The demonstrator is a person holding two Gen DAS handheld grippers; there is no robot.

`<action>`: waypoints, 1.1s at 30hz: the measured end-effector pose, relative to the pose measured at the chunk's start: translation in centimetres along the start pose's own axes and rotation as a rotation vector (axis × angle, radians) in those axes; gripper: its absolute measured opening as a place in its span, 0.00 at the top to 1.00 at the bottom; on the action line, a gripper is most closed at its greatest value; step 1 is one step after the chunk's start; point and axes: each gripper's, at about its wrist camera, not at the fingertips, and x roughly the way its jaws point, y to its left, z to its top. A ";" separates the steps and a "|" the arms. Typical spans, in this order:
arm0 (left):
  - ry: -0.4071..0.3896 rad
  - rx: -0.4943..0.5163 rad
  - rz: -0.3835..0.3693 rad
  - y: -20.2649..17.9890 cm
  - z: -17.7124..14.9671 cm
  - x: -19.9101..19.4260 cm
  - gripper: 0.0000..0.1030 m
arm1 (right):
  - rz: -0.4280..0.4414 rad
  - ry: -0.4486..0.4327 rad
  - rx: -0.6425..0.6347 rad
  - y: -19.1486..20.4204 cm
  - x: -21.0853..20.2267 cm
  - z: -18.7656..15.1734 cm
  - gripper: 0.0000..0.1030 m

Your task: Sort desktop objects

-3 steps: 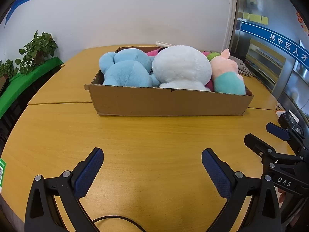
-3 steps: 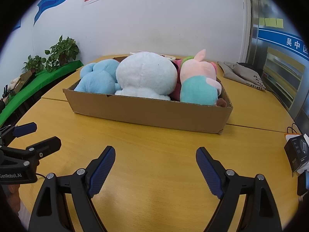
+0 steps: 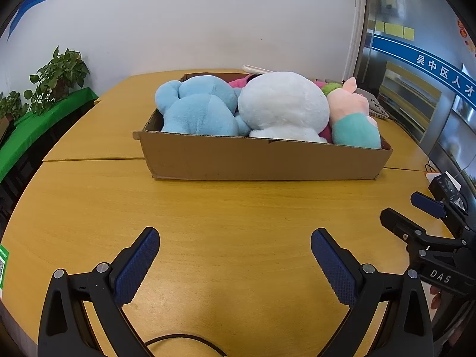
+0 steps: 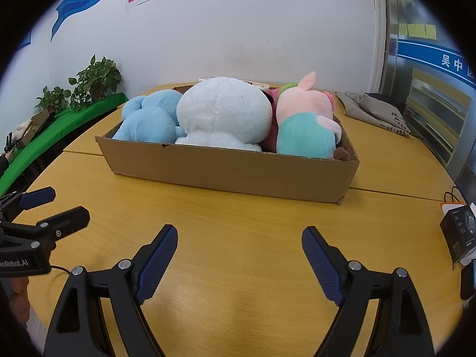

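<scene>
Both my grippers are over the near part of the table [image 3: 238, 208], side by side, pointing at the box. Left gripper [image 3: 235, 238]: jaws spread wide, nothing between them. Right gripper [image 4: 239, 238]: same, spread wide and empty. Each shows at the edge of the other's camera, close but apart.

The cardboard box [image 3: 261, 160] sits mid-table, long side facing me, straddling the seam between the two table halves. It's packed with soft toys standing well above the rim: blue plush [image 3: 199, 107] at the left end, big white plush [image 3: 282, 104] in the middle, pink pig in a teal top [image 3: 354, 116] at the right end. The white one presses against both neighbours. Bits of magenta and green plush poke out behind them; can't tell what those are. From the right camera, a small brown thing [image 4: 341, 154] is wedged in the near right corner of the box, too small to identify.

The table between my fingers and the box front is bare wood.

Around the edges:
- grey cloth bag [image 4: 377, 113] on the table to the far right of the box, apart from it
- small black box [image 4: 461, 235] at the right table edge, near my right gripper, with a white and orange item just behind it
- thin black cable [image 3: 184, 339] under my left gripper
- potted plants [image 3: 59, 80] on a green ledge off to the left, well clear of the table
</scene>
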 end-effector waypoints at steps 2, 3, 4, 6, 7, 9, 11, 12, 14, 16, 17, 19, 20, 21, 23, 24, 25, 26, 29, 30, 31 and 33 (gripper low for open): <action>-0.001 -0.014 -0.016 0.3 0.4 -0.6 0.00 | 0.002 0.009 0.001 -1.6 0.4 0.1 0.17; 0.000 -0.039 -0.045 2.0 0.5 -0.3 0.00 | 0.003 0.014 0.002 -2.4 0.7 0.1 0.17; 0.003 -0.049 -0.056 3.3 0.6 -0.1 0.00 | 0.004 0.018 0.002 -3.2 0.9 0.1 0.17; 0.012 -0.032 -0.030 4.8 0.9 0.4 0.00 | 0.006 0.028 0.003 -4.7 1.3 0.2 0.17; 0.016 -0.024 -0.022 6.2 0.9 0.9 0.00 | 0.008 0.032 0.004 -5.5 1.5 0.2 0.17; 0.024 -0.012 -0.001 8.8 0.7 2.1 0.00 | 0.010 0.042 0.005 -7.1 2.0 0.2 0.17; 0.034 -0.004 0.020 11.5 0.3 3.3 0.00 | 0.019 0.045 -0.039 -9.3 2.4 -0.2 0.17; 0.042 -0.004 0.025 12.8 0.1 3.9 0.00 | 0.036 0.062 -0.061 -10.6 2.7 -0.2 0.17; 0.060 -0.001 0.033 15.1 -0.2 5.1 0.00 | 0.063 0.099 -0.103 -12.6 3.5 -0.8 0.17; 0.078 0.016 0.006 17.1 -0.6 6.0 0.00 | 0.084 0.141 -0.140 -14.3 4.3 -1.5 0.17; 0.086 0.032 0.001 17.7 -0.9 6.5 0.00 | 0.090 0.166 -0.156 -15.1 4.8 -1.8 0.17; 0.106 0.068 0.000 18.8 -1.4 7.4 0.00 | 0.107 0.201 -0.169 -16.5 5.7 -2.3 0.17; 0.114 0.086 0.002 19.0 -1.6 7.8 0.00 | 0.115 0.214 -0.172 -17.1 6.0 -2.4 0.17; 0.125 0.108 0.004 19.2 -1.8 8.3 0.00 | 0.122 0.221 -0.174 -17.6 6.3 -2.7 0.17; 0.128 0.136 -0.013 19.4 -1.8 8.7 0.00 | 0.133 0.235 -0.182 -18.3 6.9 -3.0 0.17; 0.127 0.148 -0.027 19.4 -1.8 8.8 0.00 | 0.145 0.239 -0.183 -18.6 7.1 -3.1 0.17; 0.126 0.164 -0.032 19.4 -1.7 8.9 0.00 | 0.159 0.241 -0.183 -18.8 7.3 -3.2 0.16; 0.128 0.187 -0.028 19.3 -1.8 9.0 0.00 | 0.176 0.240 -0.175 -19.1 7.5 -3.2 0.15; 0.136 0.226 -0.051 19.1 -1.6 9.2 0.00 | 0.200 0.220 -0.184 -19.4 7.7 -3.0 0.13; 0.137 0.235 -0.063 19.1 -1.5 9.3 0.00 | 0.212 0.222 -0.189 -19.4 7.8 -2.9 0.10; 0.138 0.244 -0.074 19.2 -1.4 9.3 0.00 | 0.225 0.228 -0.194 -19.4 7.9 -2.7 0.03; 0.148 0.255 -0.112 19.6 -1.1 9.6 0.00 | 0.245 0.240 -0.226 -19.1 8.2 -2.5 0.00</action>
